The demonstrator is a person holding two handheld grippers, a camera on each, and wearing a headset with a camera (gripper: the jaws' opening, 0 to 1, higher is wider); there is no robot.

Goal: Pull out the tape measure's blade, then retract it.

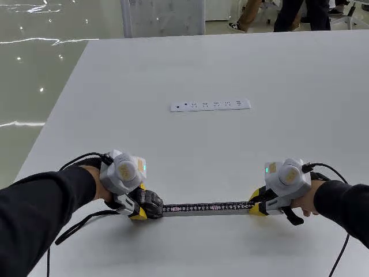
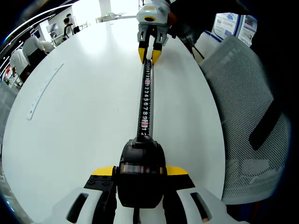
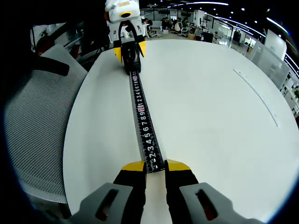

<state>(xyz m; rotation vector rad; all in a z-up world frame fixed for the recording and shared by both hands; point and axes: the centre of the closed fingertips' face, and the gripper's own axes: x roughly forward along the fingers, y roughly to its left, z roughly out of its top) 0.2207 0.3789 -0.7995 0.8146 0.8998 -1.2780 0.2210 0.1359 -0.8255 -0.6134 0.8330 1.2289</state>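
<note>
The black tape measure case (image 1: 149, 203) sits low on the white table (image 1: 230, 75), with my left gripper (image 1: 138, 212) shut on it. In the left gripper view the case (image 2: 141, 170) lies between the yellow-tipped jaws. Its black blade (image 1: 206, 207) with white numbers runs flat along the table to my right gripper (image 1: 255, 208), which is shut on the blade's end. From the left gripper view the blade (image 2: 146, 98) reaches away to the right gripper (image 2: 149, 52). In the right gripper view the blade (image 3: 142, 123) leads from my gripper (image 3: 154, 167) to the case (image 3: 130, 58).
A white power strip (image 1: 210, 105) lies across the middle of the table. A grey mesh chair (image 2: 247, 121) stands by the near table edge. Cables (image 1: 86, 222) trail from both grippers. People's legs (image 1: 288, 14) stand beyond the far edge.
</note>
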